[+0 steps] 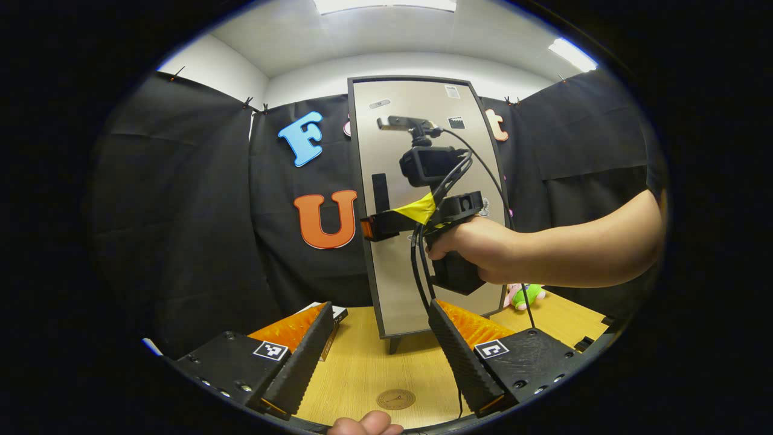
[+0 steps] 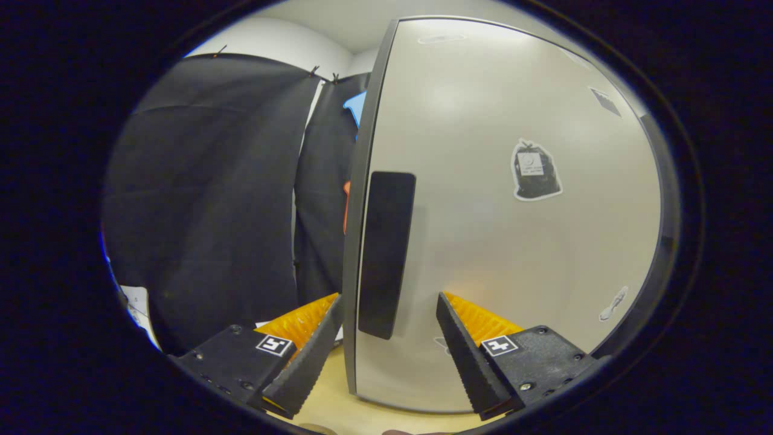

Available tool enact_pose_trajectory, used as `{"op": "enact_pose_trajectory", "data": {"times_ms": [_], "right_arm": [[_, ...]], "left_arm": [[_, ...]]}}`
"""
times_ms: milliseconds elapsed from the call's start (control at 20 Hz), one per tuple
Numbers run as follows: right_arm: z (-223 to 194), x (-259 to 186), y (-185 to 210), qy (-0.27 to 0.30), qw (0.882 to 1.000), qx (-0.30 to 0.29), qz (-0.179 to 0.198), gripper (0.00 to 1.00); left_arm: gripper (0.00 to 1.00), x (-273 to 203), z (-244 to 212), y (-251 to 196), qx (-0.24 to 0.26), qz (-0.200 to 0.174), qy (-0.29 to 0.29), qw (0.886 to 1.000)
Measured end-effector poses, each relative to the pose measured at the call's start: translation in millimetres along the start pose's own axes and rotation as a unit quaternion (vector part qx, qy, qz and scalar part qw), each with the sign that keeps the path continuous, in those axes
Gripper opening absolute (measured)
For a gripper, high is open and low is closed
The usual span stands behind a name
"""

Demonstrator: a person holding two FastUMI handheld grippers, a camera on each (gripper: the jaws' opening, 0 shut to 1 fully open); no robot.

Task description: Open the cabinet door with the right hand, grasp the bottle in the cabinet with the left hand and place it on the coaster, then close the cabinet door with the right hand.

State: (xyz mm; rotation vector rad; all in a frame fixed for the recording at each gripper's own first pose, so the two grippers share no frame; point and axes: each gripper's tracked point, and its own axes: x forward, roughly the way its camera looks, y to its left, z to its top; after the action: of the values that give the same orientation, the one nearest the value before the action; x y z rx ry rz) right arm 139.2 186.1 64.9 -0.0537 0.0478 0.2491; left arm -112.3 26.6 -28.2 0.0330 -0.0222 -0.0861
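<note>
The cabinet (image 1: 423, 199) stands at the back of the wooden table with its pale grey door (image 2: 513, 241) shut, so the bottle is hidden. In the right gripper view my right gripper (image 2: 389, 347) is open, with a finger on either side of the lower end of the black vertical handle (image 2: 386, 254), not touching it. In the left gripper view a hand holds that right gripper (image 1: 369, 228) at the handle (image 1: 380, 193). My left gripper (image 1: 383, 356) hangs open and empty over the table. The round coaster (image 1: 395, 399) lies just below and between its fingers.
A pink and green plush toy (image 1: 524, 295) lies on the table (image 1: 362, 362) to the right of the cabinet. A small box (image 1: 335, 314) sits behind the left finger. A forearm (image 1: 580, 241) reaches in from the right. Black cloth walls close in the booth.
</note>
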Motion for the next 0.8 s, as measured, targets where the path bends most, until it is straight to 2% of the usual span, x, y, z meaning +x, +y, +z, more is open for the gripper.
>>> {"op": "enact_pose_trajectory", "data": {"times_ms": [100,250,400,550,700,800], "right_arm": [[3.3,-0.4,5.1,-0.008,1.000,0.004,0.007,0.95],[18.5,-1.5,4.8,-0.033,0.999,-0.012,-0.001,0.83],[20.3,5.5,9.7,-0.035,0.999,-0.038,0.005,0.53],[15.7,8.8,7.1,-0.022,0.999,-0.021,0.012,0.48],[15.9,10.1,6.2,-0.005,1.000,0.008,0.020,0.31],[15.7,8.5,6.0,-0.004,1.000,0.011,0.020,0.25]], "left_arm": [[0.96,-1.8,-5.4,3.0,0.000,0.002,0.003,1.000],[0.96,-5.0,-12.0,4.7,-0.007,0.000,0.007,1.000],[0.96,-6.1,-18.5,6.3,-0.012,-0.001,0.014,1.000],[0.96,-9.8,-21.3,7.4,-0.020,0.000,0.018,1.000],[0.96,-12.3,-24.7,7.5,-0.023,0.001,0.021,1.000],[0.96,-15.1,-26.8,9.1,-0.022,0.004,0.025,0.999]]}}
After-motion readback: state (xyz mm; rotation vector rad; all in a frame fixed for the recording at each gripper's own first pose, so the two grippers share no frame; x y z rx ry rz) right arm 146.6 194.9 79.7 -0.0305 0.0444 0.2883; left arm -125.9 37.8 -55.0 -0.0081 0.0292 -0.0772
